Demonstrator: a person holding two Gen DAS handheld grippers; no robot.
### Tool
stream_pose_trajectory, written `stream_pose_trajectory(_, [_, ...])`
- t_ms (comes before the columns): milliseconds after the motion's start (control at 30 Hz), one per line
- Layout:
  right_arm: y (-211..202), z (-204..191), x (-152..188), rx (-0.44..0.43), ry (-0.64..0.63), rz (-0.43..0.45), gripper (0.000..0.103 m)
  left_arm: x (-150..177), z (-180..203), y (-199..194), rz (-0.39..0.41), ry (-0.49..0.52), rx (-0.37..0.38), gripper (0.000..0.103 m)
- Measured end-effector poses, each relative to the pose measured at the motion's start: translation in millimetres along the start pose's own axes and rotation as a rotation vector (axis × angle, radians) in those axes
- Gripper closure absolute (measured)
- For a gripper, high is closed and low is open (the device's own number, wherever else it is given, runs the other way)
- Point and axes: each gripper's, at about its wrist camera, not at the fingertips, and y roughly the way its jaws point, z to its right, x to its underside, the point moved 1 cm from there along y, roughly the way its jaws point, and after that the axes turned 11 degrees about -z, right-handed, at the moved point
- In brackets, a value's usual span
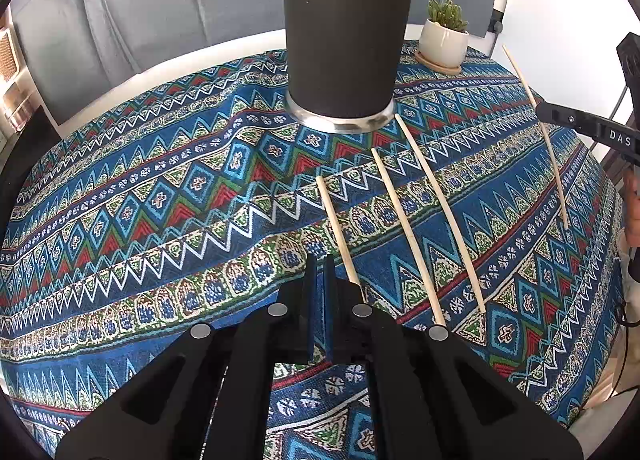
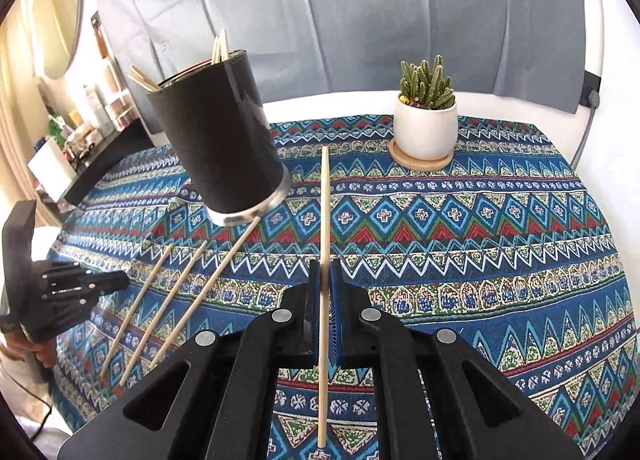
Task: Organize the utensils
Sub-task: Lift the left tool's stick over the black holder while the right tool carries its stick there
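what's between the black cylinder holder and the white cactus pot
In the right wrist view, only patterned tablecloth lies between black cylindrical holder and white cactus pot; the gripped wooden chopstick's tip reaches there.

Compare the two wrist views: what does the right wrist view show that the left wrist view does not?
Only the right: chopstick tips poking from the holder's top, and the right gripper shut on a chopstick. Only the left: the left gripper, closed and empty. Both: the black holder, three loose chopsticks and the potted cactus.
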Motion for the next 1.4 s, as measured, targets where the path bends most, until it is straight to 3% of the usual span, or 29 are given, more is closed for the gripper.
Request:
stream_pose_trajectory(100, [-3.9,-0.3,2.5,-0.008,0.004,0.010,0.098,0.7,4.3,6.7,-0.032,-0.001,0.035,0.091])
stream_pose_trajectory(267, [-5.9,-1.9,6.0,-0.018,0.001,0.014,0.098,0.5,5.4,5.5,-0.052,-0.021,0.023,0.072])
stream_pose_trajectory(400, [-6.4,-4.3,7.9,-0.021,-0.003,0.016,0.098,3.2,9.3,7.1,-0.072,-0.026,0.047,0.069])
stream_pose_trajectory(500, [-6.0,-6.3,9.1,-0.025,-0.004,0.015,0.098,5.2,12.3,8.2,-0.055,-0.017,0.030,0.072])
stream_pose_trajectory(533, [-6.0,-6.7,9.2,-0.029,-0.001,0.016,0.098,6.3,12.8,9.0,-0.040,-0.016,0.006,0.078])
stream_pose_trajectory(567, [-6.3,-6.7,9.2,-0.033,0.004,0.019,0.098,7.2,13.8,9.0,-0.027,-0.005,0.002,0.091])
stream_pose_trajectory(600, [-6.9,-7.1,9.1,-0.031,0.007,0.024,0.098,8.1,12.7,8.6,-0.030,0.001,0.024,0.097])
stream_pose_trajectory(833, [-15.7,-11.5,6.8,-0.022,-0.004,0.056,0.098,10.9,-18.6,5.3,-0.065,-0.074,0.142,0.098])
stream_pose_trajectory(1000, [-30.8,-15.8,2.1,-0.002,-0.022,0.093,0.098,12.7,-39.8,-3.2,-0.027,-0.130,0.198,0.098])
stream_pose_trajectory(1200, [-55.6,-22.0,-6.4,0.026,-0.047,0.164,0.098,6.2,-62.3,-35.7,0.072,-0.165,0.213,0.098])
stream_pose_trajectory(1400, [-78.4,-32.3,-26.2,0.043,-0.083,0.232,0.098,-14.1,-77.1,-78.7,0.181,-0.150,0.155,0.098])
